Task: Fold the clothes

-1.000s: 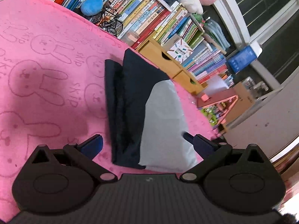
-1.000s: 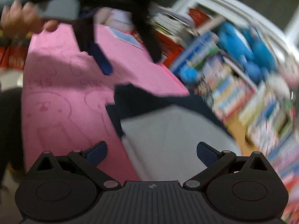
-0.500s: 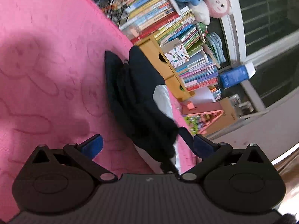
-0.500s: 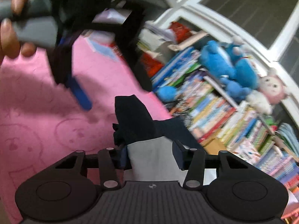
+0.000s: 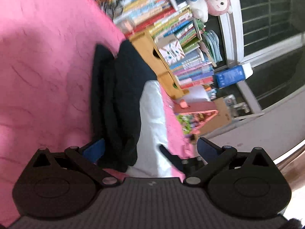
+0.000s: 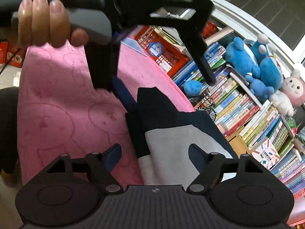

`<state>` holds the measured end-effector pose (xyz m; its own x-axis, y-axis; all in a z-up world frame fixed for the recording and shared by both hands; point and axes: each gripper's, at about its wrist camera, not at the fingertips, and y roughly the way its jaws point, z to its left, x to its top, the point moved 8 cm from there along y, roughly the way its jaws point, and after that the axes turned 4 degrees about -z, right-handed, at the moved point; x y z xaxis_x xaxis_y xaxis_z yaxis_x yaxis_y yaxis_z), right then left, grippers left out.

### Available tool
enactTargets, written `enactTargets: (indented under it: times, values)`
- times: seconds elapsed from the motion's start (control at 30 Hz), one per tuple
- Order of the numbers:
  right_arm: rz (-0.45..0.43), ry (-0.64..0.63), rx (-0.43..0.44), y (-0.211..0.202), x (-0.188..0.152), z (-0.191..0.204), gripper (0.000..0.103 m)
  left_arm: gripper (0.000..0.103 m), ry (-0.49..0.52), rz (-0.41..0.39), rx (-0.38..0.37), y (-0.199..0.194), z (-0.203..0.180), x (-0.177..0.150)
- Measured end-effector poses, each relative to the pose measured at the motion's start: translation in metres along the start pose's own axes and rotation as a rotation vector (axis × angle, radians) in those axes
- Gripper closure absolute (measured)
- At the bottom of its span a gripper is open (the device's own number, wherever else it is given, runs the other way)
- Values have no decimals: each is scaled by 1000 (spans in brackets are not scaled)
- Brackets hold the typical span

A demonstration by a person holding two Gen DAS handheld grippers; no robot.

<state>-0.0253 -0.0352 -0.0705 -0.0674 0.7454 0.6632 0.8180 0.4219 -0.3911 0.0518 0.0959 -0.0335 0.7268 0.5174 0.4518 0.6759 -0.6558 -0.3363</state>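
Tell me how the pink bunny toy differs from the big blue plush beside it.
The pink bunny toy is pale pink and smaller; the blue plush is bright blue and bulkier. The bunny sits at the row's far end, the blue one further in. Both rest on top of the books.

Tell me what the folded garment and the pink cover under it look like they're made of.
Folded garment: probably soft knit cotton or jersey, matte navy and pale grey panels, draping in limp layers. Pink cover: seemingly plush fleece, with a fuzzy nap and pressed-in bunny outlines.
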Motion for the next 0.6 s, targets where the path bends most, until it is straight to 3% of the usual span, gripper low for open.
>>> enactTargets:
  times: [0.17, 0.23, 0.33, 0.5, 0.6]
  values:
    - [48, 84, -83, -22, -25, -31, 19, 0, 347, -144, 310, -26, -19, 1]
    - [92, 135, -141, -30, -42, -47, 19, 0, 501, -163, 395, -23, -35, -8]
    - [168, 256, -224, -48, -74, -71, 19, 0, 666, -153, 432, -10, -57, -26]
    - [252, 508, -262, -63, -122, -91, 20, 0, 732, -74, 413, 19, -69, -53]
    - [245, 572, -252, -61, -128, -92, 22, 0, 779, -46, 424, 34, -74, -69]
